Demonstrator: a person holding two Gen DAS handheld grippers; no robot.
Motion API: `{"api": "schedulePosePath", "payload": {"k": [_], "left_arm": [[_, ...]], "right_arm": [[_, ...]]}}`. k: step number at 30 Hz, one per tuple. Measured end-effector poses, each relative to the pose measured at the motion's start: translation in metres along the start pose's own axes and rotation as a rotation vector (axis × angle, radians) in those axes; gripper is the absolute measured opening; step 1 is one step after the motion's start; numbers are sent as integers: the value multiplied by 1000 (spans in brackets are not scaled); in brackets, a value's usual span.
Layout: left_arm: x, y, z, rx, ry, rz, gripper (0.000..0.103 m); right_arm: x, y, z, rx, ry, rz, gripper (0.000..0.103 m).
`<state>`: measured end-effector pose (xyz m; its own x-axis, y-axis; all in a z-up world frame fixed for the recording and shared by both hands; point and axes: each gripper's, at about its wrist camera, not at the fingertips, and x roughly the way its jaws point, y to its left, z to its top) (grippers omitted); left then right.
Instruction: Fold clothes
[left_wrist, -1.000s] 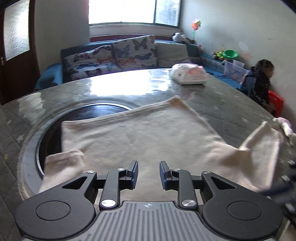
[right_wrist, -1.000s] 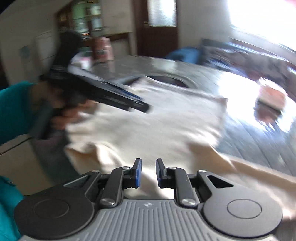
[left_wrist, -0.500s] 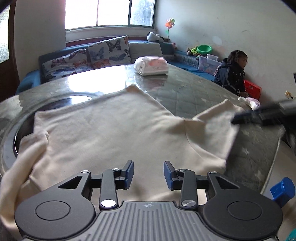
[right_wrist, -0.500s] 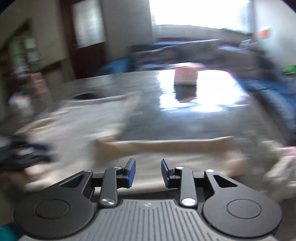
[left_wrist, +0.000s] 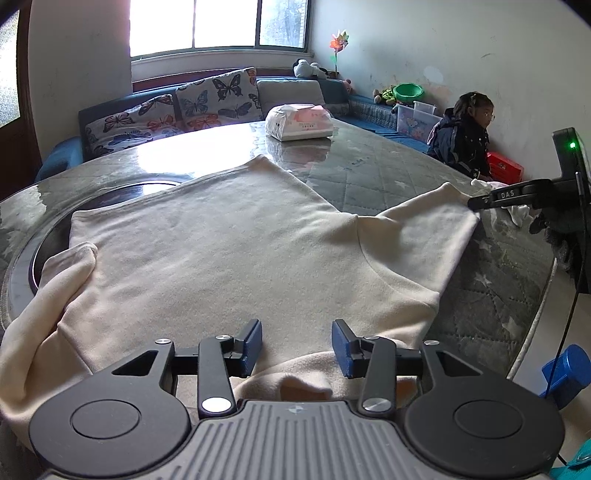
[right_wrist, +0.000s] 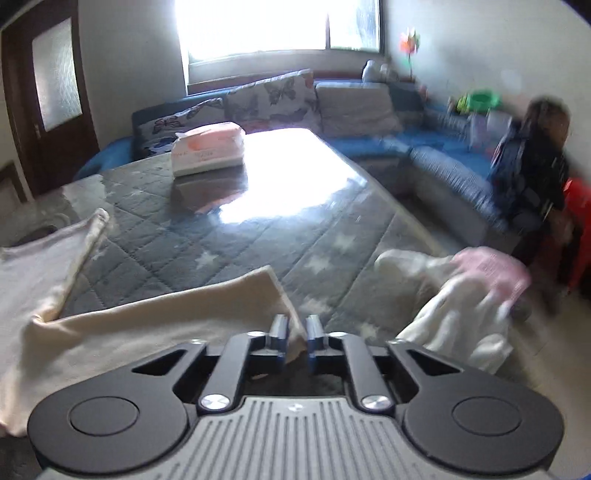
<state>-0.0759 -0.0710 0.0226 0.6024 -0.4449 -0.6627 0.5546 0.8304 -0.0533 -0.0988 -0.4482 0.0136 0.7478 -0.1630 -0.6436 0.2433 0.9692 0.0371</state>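
Left gripper (left_wrist: 296, 345) above near hem of cream long-sleeved knit top (left_wrist: 229, 236), jaws now wider than half second ago, gripping nothing. Top spread flat on round quilted grey table (left_wrist: 388, 173). Right gripper (right_wrist: 294, 334) has swung onto right sleeve cuff (right_wrist: 275, 295), jaws nearly closed, pinching cuff edge: sleeve fold likely next. Beyond: pink-white tissue pack (left_wrist: 299, 122).

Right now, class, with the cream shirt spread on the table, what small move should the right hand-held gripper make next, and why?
Probably lift the sleeve and carry it inward over the shirt. The right hand-held gripper looks nearly shut on the sleeve's end at the table edge, while the left hand-held gripper waits open near the collar, holding nothing.
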Motion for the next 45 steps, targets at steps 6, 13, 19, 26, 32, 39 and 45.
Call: {"api": "schedulePosePath", "payload": {"k": [6,13,19,26,32,39,45], "left_arm": [[-10,11,4,-8,-24,31,46],[-25,59,20,-65,-77,179,47],[-21,121,37,-171,-68,353,47],[5,168,46,-203,-5,404,47],[25,183,48,-204,22,385,46],[33,190,49,-231,29,362,46],[31,193,47,-250,13,318,30]], "right_arm": [[-1,1,2,-49,15,-66,8],[-24,26,13,-88,-52,7,22],[-34,73,19,-179,-66,174,29],[-38,124,19,-266,-54,306,36],[-36,160,16,-342,-28,393,42],[-31,188,11,-383,5,467,43],[-32,201,6,-405,14,499,46]]}}
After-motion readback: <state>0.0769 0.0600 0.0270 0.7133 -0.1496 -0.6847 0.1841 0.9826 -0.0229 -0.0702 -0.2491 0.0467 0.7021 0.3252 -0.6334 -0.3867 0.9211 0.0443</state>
